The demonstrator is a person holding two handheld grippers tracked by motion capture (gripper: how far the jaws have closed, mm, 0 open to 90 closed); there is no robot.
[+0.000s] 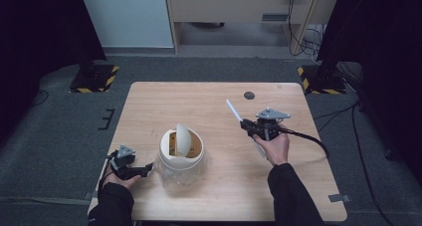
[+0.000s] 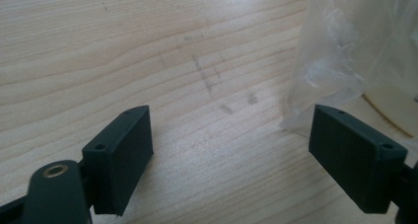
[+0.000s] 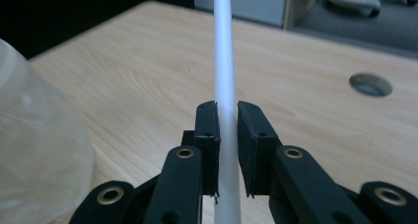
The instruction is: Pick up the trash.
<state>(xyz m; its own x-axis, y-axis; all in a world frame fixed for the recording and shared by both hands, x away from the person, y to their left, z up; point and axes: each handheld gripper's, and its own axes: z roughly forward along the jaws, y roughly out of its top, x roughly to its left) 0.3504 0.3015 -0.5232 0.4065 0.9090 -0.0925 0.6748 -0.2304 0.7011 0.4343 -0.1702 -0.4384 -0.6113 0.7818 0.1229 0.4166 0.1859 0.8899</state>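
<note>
Nearest the camera, the left gripper (image 1: pixel 148 167) rests low on the wooden table (image 1: pixel 209 101), its jaws spread wide with nothing between them. One fingertip (image 2: pixel 356 155) sits just beside the crinkled clear plastic bag (image 2: pixel 345 51) that wraps the base of a cream swing-lid bin (image 1: pixel 181 150). The person's left hand (image 1: pixel 121 175) holds that gripper to the left of the bin, forearm coming up from the table's near edge. To the right of the bin, well apart from it, the right gripper (image 3: pixel 227 135) is clamped on a thin white tube (image 3: pixel 224 76), which angles up and away. The right hand (image 1: pixel 273 145) grips it from behind.
</note>
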